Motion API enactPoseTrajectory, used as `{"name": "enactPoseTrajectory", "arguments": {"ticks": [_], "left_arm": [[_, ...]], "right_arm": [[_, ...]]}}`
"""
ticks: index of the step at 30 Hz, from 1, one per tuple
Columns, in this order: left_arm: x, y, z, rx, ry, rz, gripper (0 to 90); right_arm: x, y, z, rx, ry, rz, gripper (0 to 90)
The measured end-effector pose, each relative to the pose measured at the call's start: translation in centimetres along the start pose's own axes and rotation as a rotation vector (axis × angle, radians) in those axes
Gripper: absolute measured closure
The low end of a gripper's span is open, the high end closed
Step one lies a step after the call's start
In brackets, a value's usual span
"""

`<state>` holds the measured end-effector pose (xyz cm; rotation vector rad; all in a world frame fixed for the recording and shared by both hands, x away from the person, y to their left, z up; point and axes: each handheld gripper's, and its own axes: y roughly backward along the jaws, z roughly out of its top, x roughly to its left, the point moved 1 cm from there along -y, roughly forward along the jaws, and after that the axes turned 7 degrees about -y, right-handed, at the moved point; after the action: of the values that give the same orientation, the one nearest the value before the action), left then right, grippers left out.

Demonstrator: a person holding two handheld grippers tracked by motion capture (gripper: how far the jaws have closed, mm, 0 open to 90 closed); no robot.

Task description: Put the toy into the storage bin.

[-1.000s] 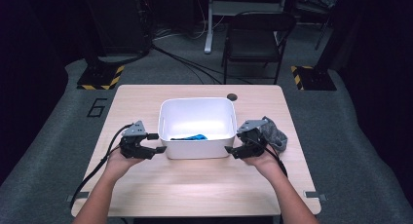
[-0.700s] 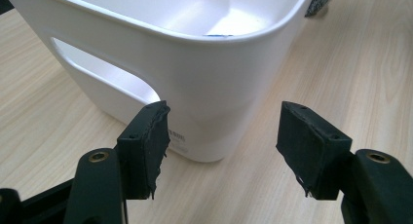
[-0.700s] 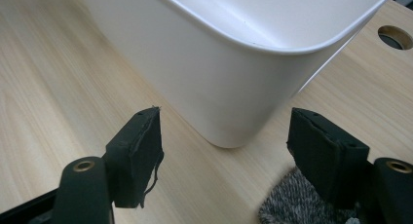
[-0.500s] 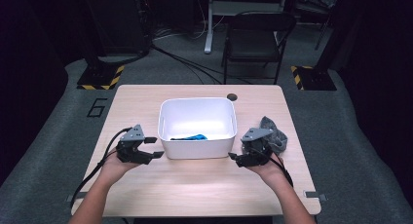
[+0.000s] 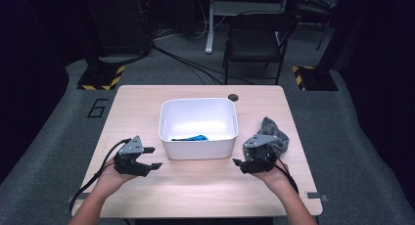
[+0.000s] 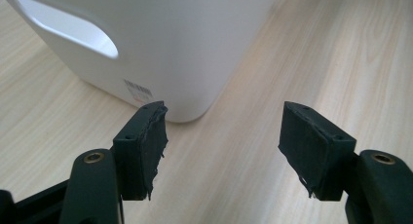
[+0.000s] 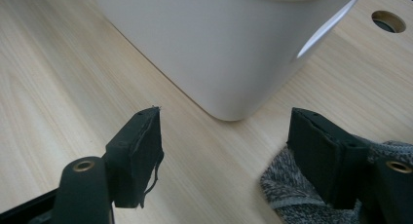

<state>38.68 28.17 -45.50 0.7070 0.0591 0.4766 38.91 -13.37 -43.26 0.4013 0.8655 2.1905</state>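
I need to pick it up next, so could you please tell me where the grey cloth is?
In the high view, the grey cloth lies on the table's right side, beside the white bin, just beyond the right tool.

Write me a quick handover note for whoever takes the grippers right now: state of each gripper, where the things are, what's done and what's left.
Left gripper: jaws open, nothing between them, at the near left corner of the white bin, not touching it.
Right gripper: jaws open, empty, at the bin's near right corner, just above the grey sock.
The bin stands mid-table; a blue item lies inside against its near wall.
Done: the blue item is in the bin.
Left, probably: pick up the grey sock, which lies on the table right of the bin, and drop it in.
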Motion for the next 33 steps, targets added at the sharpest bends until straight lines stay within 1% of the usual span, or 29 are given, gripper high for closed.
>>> {"name": "enactPoseTrajectory", "arguments": {"ticks": [1,3,4,5,6,7,8,9,12,13,15,17,18,20,23,24,25,26,27,28,29,30,32,33], "left_arm": [[-0.1,0.0,-0.2,0.004,0.0,0.003,33.6],[-0.4,0.1,-0.7,0.026,-0.001,0.0,33.5],[-0.5,0.1,-0.9,0.03,0.002,0.003,33.5],[-0.5,0.1,-1.0,0.026,0.007,0.003,33.2],[-0.6,0.1,-1.2,0.022,0.013,0.0,33.2],[-0.7,0.1,-1.4,0.023,0.017,0.0,33.3],[-0.7,0.1,-1.5,0.022,0.018,0.001,33.3],[-0.8,0.0,-1.7,0.027,0.021,0.002,33.3],[-0.7,-0.2,-2.4,0.022,0.031,0.0,33.6],[-0.6,-0.4,-2.6,0.017,0.037,-0.004,34.1],[-0.5,-0.7,-2.9,0.02,0.055,-0.014,35.1],[-0.5,-1.0,-3.2,0.028,0.05,-0.009,35.1],[-0.4,-1.2,-3.5,0.039,0.048,-0.012,35.3],[-0.6,-1.5,-3.8,0.05,0.049,-0.011,35.3],[-0.7,-1.9,-4.3,0.067,0.045,-0.008,35.3],[-0.8,-2.1,-4.4,0.066,0.045,-0.007,35.3],[-0.8,-2.1,-4.5,0.069,0.044,-0.007,35.3],[-0.8,-2.2,-4.6,0.067,0.047,-0.008,35.3],[-0.9,-2.3,-4.6,0.067,0.043,-0.006,35.3],[-0.9,-2.3,-4.7,0.065,0.042,-0.004,35.3],[-0.9,-2.4,-4.8,0.06,0.046,-0.003,35.3],[-0.8,-2.4,-4.9,0.058,0.042,0.002,35.3],[-0.8,-2.6,-5.1,0.052,0.049,-0.002,35.3],[-0.7,-2.8,-5.2,0.052,0.05,-0.006,35.3]], "right_arm": [[0.2,0.0,0.0,-0.001,0.007,0.004,27.8],[0.6,0.1,-0.1,0.009,0.025,0.012,27.8],[0.9,0.1,-0.3,0.015,0.02,0.012,27.8],[1.1,0.0,-0.5,0.026,0.037,0.018,27.8],[1.3,-0.1,-0.7,0.027,0.033,0.02,27.8],[1.3,-0.3,-1.0,0.041,0.047,0.027,27.7],[1.4,-0.5,-1.3,0.049,0.038,0.027,27.7],[1.4,-0.6,-1.6,0.054,0.046,0.028,27.5],[1.1,-1.3,-2.7,0.059,0.039,0.035,27.5],[1.0,-1.6,-3.1,0.058,0.045,0.04,27.6],[0.8,-2.1,-3.7,0.07,0.048,0.029,27.5],[0.6,-2.4,-4.0,0.069,0.042,0.029,27.5],[0.4,-2.5,-4.2,0.07,0.047,0.029,27.5],[0.2,-2.9,-4.5,0.062,0.033,0.028,27.5],[-0.1,-3.2,-5.0,0.064,0.035,0.02,27.5],[-0.1,-3.2,-5.2,0.062,0.018,0.028,27.5],[-0.2,-3.4,-5.4,0.052,0.015,0.035,27.5],[-0.1,-3.5,-5.5,0.055,0.006,0.04,27.5],[-0.3,-3.6,-5.7,0.049,0.021,0.041,27.4],[-0.2,-3.7,-5.8,0.054,0.015,0.046,27.3],[-0.3,-3.8,-5.9,0.049,0.022,0.049,27.1],[-0.3,-3.9,-6.1,0.051,0.009,0.054,27.1],[-0.4,-4.2,-6.3,0.052,0.001,0.072,26.8],[-0.4,-4.4,-6.4,0.062,-0.001,0.069,26.4]]}}
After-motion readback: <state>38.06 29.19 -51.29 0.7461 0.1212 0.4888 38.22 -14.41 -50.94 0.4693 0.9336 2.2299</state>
